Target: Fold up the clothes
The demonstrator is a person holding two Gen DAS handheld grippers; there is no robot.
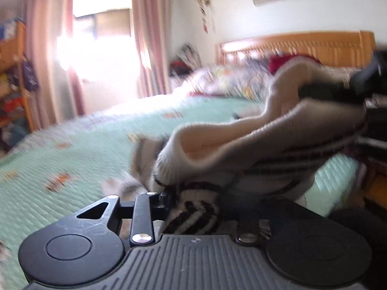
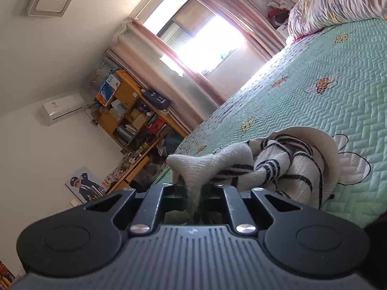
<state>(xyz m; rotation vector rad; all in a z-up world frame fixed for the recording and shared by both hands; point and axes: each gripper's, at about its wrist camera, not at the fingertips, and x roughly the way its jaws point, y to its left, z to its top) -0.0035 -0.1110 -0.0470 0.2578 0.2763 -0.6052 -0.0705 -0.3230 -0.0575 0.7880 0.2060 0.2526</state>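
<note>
The right gripper (image 2: 193, 193) is clamping nearly closed on a white edge of the striped sweater (image 2: 278, 166). The left gripper (image 1: 193, 207) is pinching a bunched striped fold, jaws narrow. The sweater is hanging crumpled between them above the green quilt (image 2: 338, 111).

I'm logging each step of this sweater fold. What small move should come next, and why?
Probably draw the two tools apart to stretch the striped sweater flat. The right tool is shut on a white edge, the left tool grips a striped part, and the knit between them hangs bunched above the green quilt.
</note>
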